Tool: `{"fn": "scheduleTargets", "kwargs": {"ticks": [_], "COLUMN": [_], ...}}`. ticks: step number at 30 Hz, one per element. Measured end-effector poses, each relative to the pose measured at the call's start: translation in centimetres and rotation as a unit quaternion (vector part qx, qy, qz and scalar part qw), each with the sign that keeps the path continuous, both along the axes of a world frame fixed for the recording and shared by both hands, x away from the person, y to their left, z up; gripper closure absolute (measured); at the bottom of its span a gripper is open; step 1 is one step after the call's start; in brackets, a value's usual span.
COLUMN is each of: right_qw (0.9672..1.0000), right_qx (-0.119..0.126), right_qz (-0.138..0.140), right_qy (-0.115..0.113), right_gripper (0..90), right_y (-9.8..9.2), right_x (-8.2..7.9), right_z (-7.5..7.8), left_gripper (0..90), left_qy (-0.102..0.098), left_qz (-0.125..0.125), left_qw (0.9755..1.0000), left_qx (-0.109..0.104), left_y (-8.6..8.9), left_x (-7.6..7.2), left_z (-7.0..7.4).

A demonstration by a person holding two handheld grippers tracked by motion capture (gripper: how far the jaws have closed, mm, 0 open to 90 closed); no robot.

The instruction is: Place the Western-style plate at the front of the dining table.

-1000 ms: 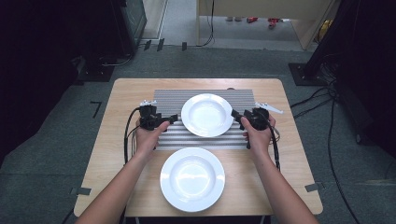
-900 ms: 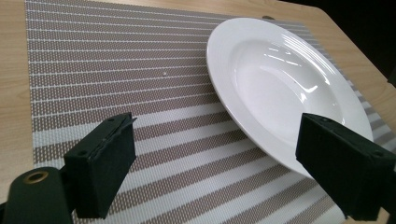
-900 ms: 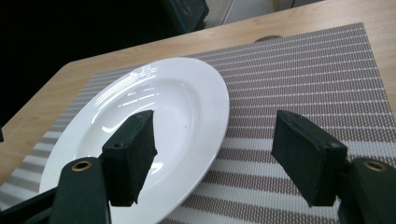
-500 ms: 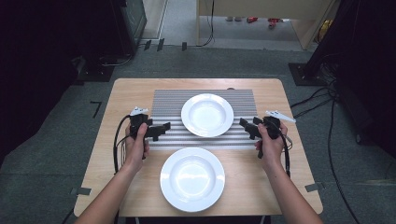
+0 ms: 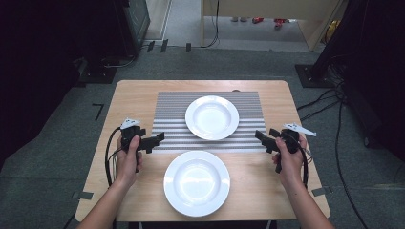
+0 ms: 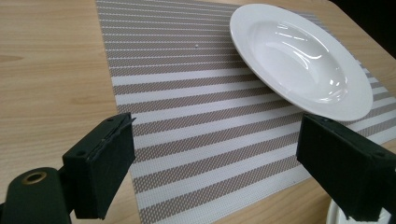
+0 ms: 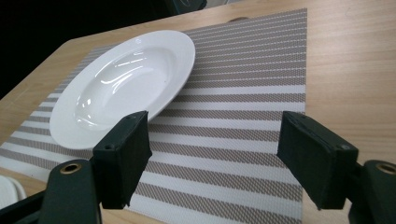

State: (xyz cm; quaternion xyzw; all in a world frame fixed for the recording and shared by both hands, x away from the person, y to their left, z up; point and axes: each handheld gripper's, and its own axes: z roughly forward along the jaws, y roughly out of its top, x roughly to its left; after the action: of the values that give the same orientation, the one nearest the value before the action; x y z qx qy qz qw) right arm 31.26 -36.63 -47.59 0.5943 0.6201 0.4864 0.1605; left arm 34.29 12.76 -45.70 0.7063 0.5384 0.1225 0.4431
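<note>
My left gripper (image 5: 157,139) sits at the left edge of the striped placemat (image 5: 167,114), jaws spread wide with nothing between them but mat weave. In the left gripper view the left gripper (image 6: 215,172) looks along its own two pads: the far plate (image 6: 299,56) lies ahead of my right-hand pad and well beyond its tip, not touching it.

My right gripper (image 5: 261,140) hovers at the placemat's right edge, pointing inward toward the other one. Its jaws have just been opening and now stand wide, holding nothing. In the right gripper view the right gripper (image 7: 215,163) frames bare striped placemat (image 7: 243,116) between the pads, and the far plate (image 7: 121,84) lies ahead of my left-hand pad, its near rim just past that pad's tip but apart from it.

The far plate (image 5: 211,117) is round, so it has no long axis and points no particular way; it lies flat, bowl side up, on the middle of the mat, between my two sets of fingers and a little beyond them. The near plate (image 5: 197,182) rests flat on the bare wooden table (image 5: 267,191), on my side of both grippers, between my forearms, bowl up too. A sliver of its rim shows at the lower corner beside a pad in each gripper view.
</note>
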Motion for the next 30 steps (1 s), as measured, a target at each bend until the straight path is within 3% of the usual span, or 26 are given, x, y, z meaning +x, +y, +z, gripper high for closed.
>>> {"fn": "scheduleTargets", "kwargs": {"ticks": [15,30], "right_qw": [0.9999,0.9998], "right_qx": [-0.009,-0.015], "right_qz": [-0.003,-0.004], "right_qy": [-0.007,0.009], "right_gripper": [25.3,25.3], "right_y": [-2.5,-4.2], "right_x": [-3.4,-6.7], "right_z": [0.1,-1.4], "left_gripper": [11.7,11.7], "left_qy": [-0.007,0.007], "left_qz": [0.021,0.044], "left_qw": [0.9997,0.9990], "left_qx": [-0.006,0.000], "left_y": [2.9,5.9], "left_x": [-2.7,-5.9], "left_z": [0.1,-1.5]}}
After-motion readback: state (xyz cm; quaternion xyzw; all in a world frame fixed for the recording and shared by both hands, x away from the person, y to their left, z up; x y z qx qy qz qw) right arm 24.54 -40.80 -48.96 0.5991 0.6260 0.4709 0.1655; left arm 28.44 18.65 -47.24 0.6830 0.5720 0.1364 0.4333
